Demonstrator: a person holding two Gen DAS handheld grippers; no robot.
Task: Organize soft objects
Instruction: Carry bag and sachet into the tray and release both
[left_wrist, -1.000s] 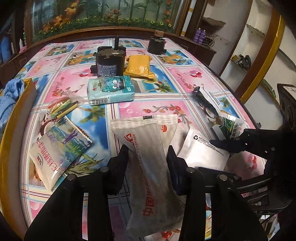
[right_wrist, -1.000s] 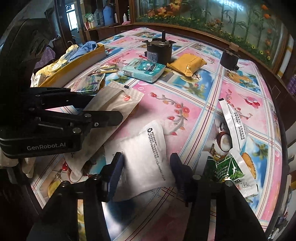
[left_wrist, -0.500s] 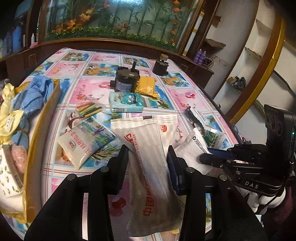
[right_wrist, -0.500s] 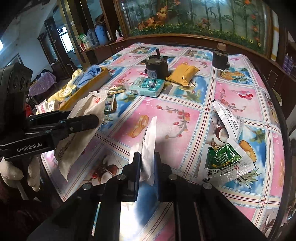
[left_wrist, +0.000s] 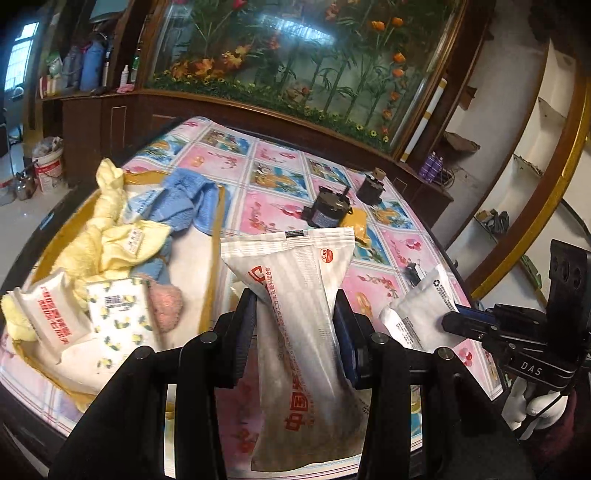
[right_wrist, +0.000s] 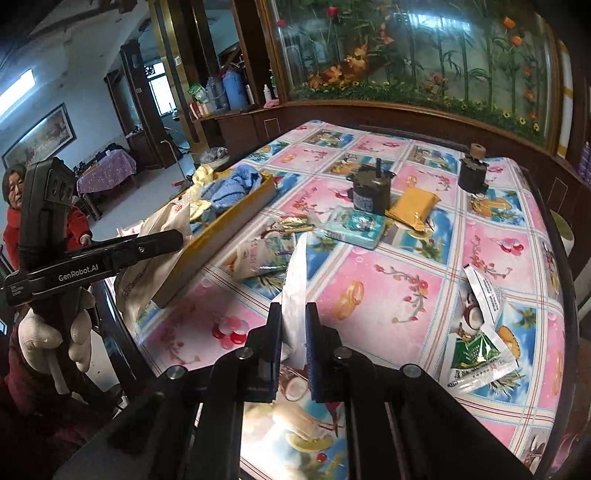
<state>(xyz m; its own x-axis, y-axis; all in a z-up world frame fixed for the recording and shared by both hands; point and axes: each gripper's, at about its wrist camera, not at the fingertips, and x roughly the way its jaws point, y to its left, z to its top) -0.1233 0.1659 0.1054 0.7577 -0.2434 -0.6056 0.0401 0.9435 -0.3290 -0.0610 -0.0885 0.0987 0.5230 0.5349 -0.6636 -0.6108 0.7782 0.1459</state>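
Observation:
My left gripper is shut on a long white pouch with red print and holds it in the air, just right of the yellow-rimmed tray. The tray holds yellow and blue towels and tissue packs. My right gripper is shut on a flat white packet, held edge-on above the table; it also shows in the left wrist view. The left gripper and its pouch appear at left in the right wrist view.
On the flowered tablecloth lie a teal tissue pack, a yellow packet, a snack bag and green and white sachets. Two dark motor-like objects stand farther back. A person in red stands at far left.
Both grippers rose with their packets. The left one swung left with the pouch toward the tray, which now fills the left of its view. The right gripper lifted its packet higher.

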